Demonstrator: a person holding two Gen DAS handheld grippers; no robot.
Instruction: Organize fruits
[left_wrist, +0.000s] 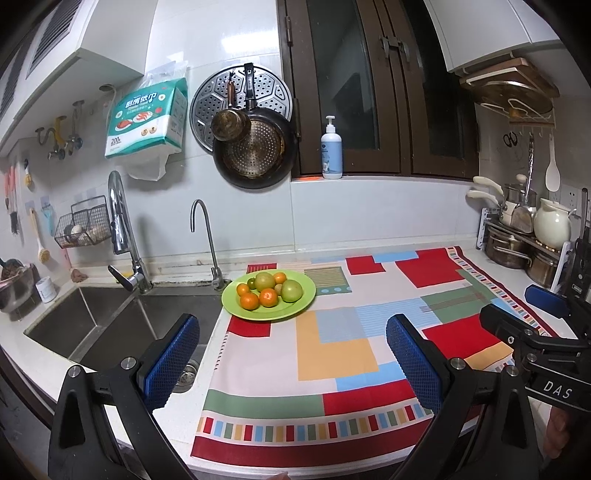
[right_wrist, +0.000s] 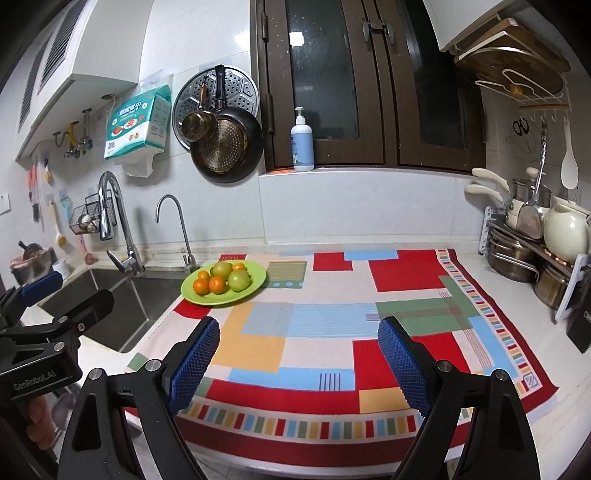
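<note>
Blue-padded left claw and right claw both stand wide apart, empty, tilted down over the patchwork cloth. Oranges and what look like green tomatoes sit on the green plate, mid-left.

fruits on plate, plate on cloth, sink left

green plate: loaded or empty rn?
Loaded. The green plate holds oranges and green fruits, piled near its middle, on the patterned cloth beside the sink.
</note>
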